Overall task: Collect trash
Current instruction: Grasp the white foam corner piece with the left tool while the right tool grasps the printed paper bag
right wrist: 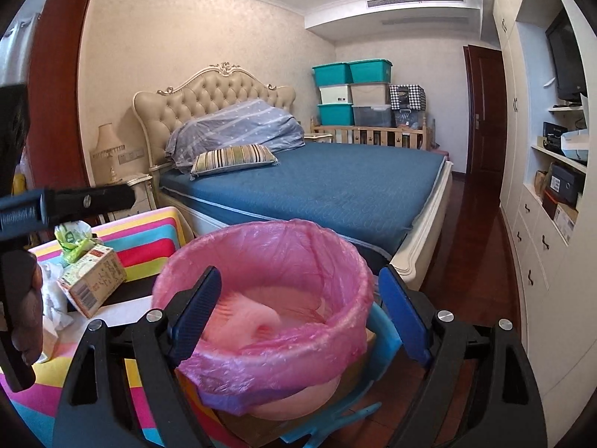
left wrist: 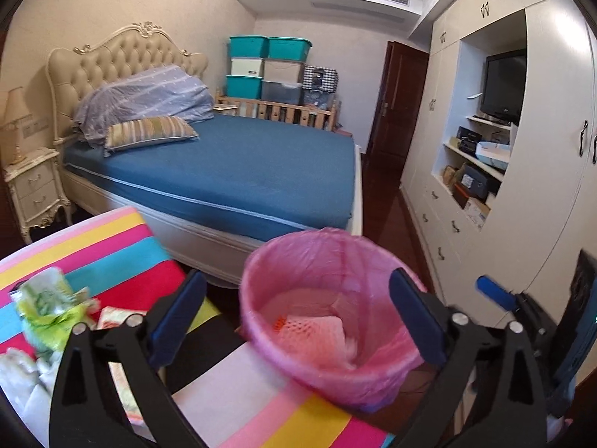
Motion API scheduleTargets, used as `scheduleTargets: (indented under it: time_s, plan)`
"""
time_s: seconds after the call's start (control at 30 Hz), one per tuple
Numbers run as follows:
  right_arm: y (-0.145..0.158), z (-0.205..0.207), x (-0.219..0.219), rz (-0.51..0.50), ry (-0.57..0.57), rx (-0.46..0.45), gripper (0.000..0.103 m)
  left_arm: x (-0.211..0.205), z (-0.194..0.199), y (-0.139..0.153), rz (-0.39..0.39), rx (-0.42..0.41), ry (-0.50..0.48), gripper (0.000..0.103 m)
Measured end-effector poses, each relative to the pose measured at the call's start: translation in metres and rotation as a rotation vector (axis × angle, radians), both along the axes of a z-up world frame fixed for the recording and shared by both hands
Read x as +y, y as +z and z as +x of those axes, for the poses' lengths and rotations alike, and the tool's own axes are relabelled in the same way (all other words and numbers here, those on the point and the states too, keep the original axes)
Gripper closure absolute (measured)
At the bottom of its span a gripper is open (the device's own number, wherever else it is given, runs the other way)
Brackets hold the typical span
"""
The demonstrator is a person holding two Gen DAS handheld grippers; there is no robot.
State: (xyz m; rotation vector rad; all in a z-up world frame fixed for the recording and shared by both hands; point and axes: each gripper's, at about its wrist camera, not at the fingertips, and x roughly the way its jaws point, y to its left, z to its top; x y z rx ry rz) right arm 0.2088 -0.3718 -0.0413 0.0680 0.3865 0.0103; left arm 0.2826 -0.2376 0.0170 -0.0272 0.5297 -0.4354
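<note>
I am looking down into the pink-lined bin [left wrist: 328,313] from my left camera, and its contents are blurring: I can make out a pink foam net sleeve [left wrist: 317,326] lying at the bottom, with a smear of motion beside it that I cannot identify. The bin's base is hiding behind its own bag in both views, so I cannot tell exactly what it is standing on; in the right view a blue plastic piece [right wrist: 380,339] is showing beside and under it, cut off by the lower edge.

My left gripper [left wrist: 298,321] is hanging over the bin with its jaws standing wide apart and nothing between the pads. My right gripper [right wrist: 302,310] is also pointing slightly downward at the bin, its jaws spread on either side of the rim without pressing on it; whether the fingers [right wrist: 197,306] are brushing the bag I cannot tell.

On the striped cloth [left wrist: 123,246] to the left, more trash is waiting: a crumpled green wrapper [left wrist: 48,306], a small carton [right wrist: 93,280] and white tissue [left wrist: 22,377], partly covered by my left gripper's frame. A hand [right wrist: 26,321] gripping the left tool is showing at the right view's left edge, dark and cropped.
</note>
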Motion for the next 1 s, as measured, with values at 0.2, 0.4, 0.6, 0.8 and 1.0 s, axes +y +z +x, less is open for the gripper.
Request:
scheduleTargets:
  time_s: [0.2,0.4,0.6,0.8,1.0]
  plan:
    - [0.007,-0.018,0.024,-0.016,0.036,-0.001,0.020,0.030,-0.030,-0.004,0.029,-0.004,0.050,0.005]
    - [0.000,-0.024,0.063,0.015,0.116,0.044,0.019,0.072,-0.063,-0.010,0.054,0.000,0.110,0.005]
    - [-0.009,-0.028,0.116,0.002,0.226,0.088,0.019,0.130,-0.101,-0.016,0.076,0.001,0.199,0.005]
    - [-0.011,-0.037,0.163,-0.015,0.318,0.113,0.019,0.186,-0.144,-0.021,0.103,0.000,0.301,0.005]
    - [-0.015,-0.050,0.202,-0.030,0.397,0.148,0.018,0.228,-0.182,-0.028,0.158,-0.001,0.366,0.005]
